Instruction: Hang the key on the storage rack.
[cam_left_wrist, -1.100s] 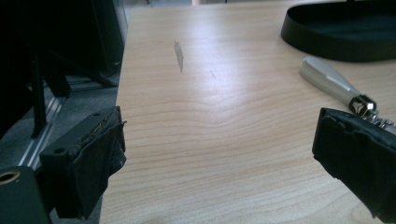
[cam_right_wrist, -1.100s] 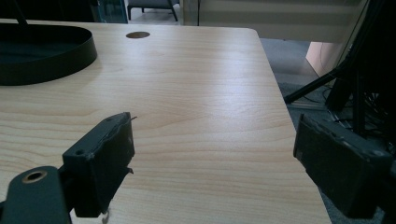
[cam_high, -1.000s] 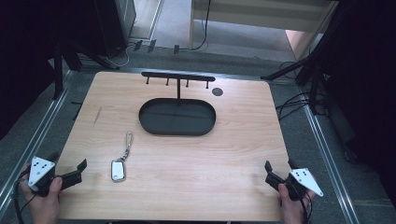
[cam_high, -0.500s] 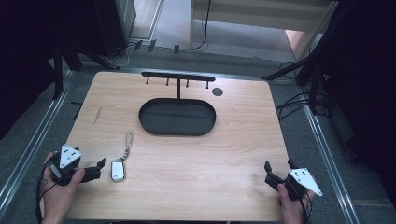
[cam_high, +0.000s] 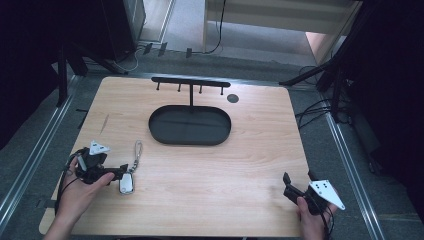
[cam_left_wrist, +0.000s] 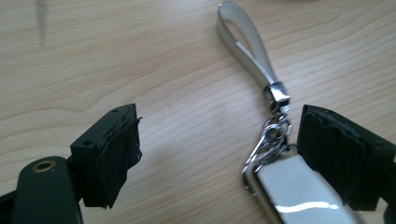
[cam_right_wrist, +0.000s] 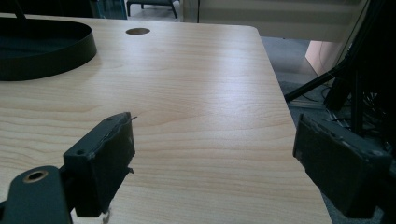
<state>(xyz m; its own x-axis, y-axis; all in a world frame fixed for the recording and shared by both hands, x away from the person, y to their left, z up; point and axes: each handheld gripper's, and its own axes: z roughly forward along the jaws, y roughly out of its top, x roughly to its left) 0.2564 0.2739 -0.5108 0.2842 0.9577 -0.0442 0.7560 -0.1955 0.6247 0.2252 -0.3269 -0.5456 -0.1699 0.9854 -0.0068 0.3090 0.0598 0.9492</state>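
While my left gripper (cam_high: 121, 171) closes in, key fob (cam_high: 127, 183) sits between its jaws, ungripped.
Strap loop (cam_left_wrist: 246, 46) lies beyond; my right gripper (cam_high: 286, 186) rests released near the table (cam_high: 250, 150) edge.

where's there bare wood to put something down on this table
Most of the table is bare: the wide stretch between the oval tray and the right gripper, and the strips either side of the tray. It is crowded at the near left, where the left gripper straddles the key fob.
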